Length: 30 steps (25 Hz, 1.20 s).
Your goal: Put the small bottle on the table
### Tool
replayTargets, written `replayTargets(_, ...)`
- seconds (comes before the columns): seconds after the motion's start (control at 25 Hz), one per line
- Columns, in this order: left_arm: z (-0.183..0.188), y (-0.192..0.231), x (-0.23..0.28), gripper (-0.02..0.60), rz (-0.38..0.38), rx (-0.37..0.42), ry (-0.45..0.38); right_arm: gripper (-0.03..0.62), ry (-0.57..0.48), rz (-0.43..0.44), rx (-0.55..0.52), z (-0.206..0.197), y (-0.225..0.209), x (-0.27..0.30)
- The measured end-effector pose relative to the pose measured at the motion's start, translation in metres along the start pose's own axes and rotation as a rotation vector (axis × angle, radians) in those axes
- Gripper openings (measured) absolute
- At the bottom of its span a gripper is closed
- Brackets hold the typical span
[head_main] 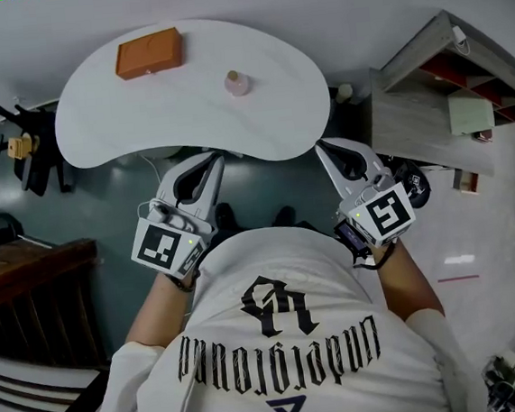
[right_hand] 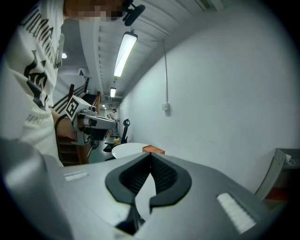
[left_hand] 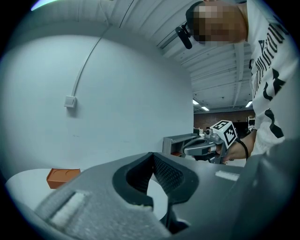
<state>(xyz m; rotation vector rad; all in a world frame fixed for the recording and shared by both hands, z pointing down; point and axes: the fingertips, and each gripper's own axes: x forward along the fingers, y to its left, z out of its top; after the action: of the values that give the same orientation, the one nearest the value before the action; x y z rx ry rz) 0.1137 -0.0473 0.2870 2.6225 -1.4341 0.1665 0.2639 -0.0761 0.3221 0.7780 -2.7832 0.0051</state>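
Observation:
A small pink bottle (head_main: 237, 83) stands upright on the white kidney-shaped table (head_main: 141, 121), right of an orange box (head_main: 149, 53). Both grippers hang below the table's near edge, close to the person's chest and well away from the bottle. My left gripper (head_main: 211, 158) is shut with nothing in it, its jaws meeting at the tips (left_hand: 153, 154). My right gripper (head_main: 322, 146) is likewise shut and empty (right_hand: 151, 154). The two gripper views face each other: the right gripper (left_hand: 206, 147) shows in the left one, the left gripper (right_hand: 93, 123) in the right one. The bottle is in neither.
A pale wooden shelf unit (head_main: 430, 111) stands right of the table. Dark wooden furniture (head_main: 29, 277) and black equipment (head_main: 35, 149) stand at the left. A white wall runs behind the table. The orange box (left_hand: 62, 177) (right_hand: 153, 150) shows in both gripper views.

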Motion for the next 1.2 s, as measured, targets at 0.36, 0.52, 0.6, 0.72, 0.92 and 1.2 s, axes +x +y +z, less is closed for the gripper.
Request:
replayTargets(0.36, -0.004, -0.002, -0.047, 0.008, -0.097, 0.029, 0.007, 0.002, 0.025, -0.073, -0.003, 0.005, 0.055, -0.004)
replayTargets(0.52, -0.013, 0.013, -0.082, 0.008, -0.113, 0.012, 0.010, 0.002, 0.032, -0.099, 0.008, 0.011, 0.090, 0.003)
replayTargets(0.6, -0.019, 0.023, -0.100, 0.008, -0.116, -0.003, 0.009, 0.002, 0.036, -0.109, 0.014, 0.014, 0.109, 0.008)
replayTargets(0.72, -0.029, 0.035, -0.129, 0.008, -0.131, -0.035, 0.009, 0.002, 0.043, -0.119, 0.014, 0.020, 0.140, 0.017)
replayTargets(0.92, -0.038, 0.049, -0.180, 0.008, -0.142, -0.042, -0.003, 0.002, 0.037, -0.134, 0.015, 0.034, 0.193, 0.029)
replayTargets(1.2, -0.047, 0.063, -0.249, 0.008, -0.149, -0.031, -0.028, 0.002, 0.026, -0.151, 0.001, 0.048, 0.263, 0.043)
